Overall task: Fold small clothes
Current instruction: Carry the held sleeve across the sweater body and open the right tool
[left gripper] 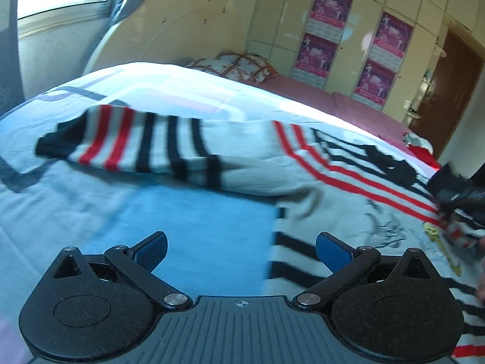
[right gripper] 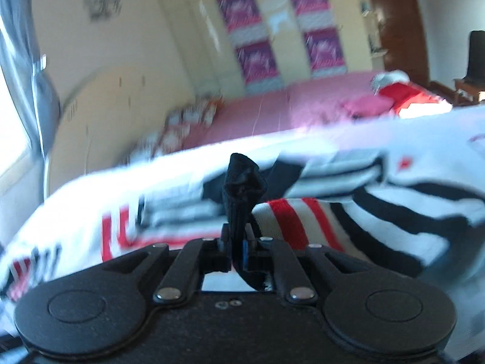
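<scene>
Striped knit sweater (left gripper: 248, 151) lay on a blue bed sheet (left gripper: 194, 236).
Left tool (left gripper: 241, 250) stood wide apart, empty; right tool (right gripper: 238, 242) was clamped on the sweater's black ribbed cuff (right gripper: 242, 182).

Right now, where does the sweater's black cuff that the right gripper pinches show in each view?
Left wrist view: at the far right edge, a dark bunch of cuff inside the right gripper, above the striped sweater.
Right wrist view: centre, the cuff stands up from the right gripper, whose jaws are closed on it.
Shared landmark: the purple posters on the wardrobe doors.
</scene>
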Action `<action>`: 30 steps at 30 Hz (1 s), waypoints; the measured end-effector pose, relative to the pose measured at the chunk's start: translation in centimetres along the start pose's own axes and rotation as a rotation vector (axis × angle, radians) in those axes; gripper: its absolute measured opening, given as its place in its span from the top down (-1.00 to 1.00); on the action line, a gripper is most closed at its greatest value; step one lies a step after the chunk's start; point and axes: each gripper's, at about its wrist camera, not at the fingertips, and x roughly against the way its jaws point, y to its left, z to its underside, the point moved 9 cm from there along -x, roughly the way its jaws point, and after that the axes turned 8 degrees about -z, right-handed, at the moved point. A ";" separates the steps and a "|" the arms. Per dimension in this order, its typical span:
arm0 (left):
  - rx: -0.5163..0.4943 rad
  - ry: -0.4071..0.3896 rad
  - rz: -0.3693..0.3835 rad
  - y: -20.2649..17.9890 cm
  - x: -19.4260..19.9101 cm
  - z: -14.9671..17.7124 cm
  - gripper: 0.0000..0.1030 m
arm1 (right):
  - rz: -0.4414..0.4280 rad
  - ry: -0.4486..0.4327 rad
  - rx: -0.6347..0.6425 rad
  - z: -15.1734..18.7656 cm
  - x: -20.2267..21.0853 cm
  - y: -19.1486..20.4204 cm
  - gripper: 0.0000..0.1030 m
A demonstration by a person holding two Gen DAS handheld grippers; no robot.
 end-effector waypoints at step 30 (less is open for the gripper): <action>-0.064 -0.051 0.487 -23.7 -8.1 -6.1 0.94 | 0.061 -0.194 -0.524 4.6 16.3 -15.6 0.13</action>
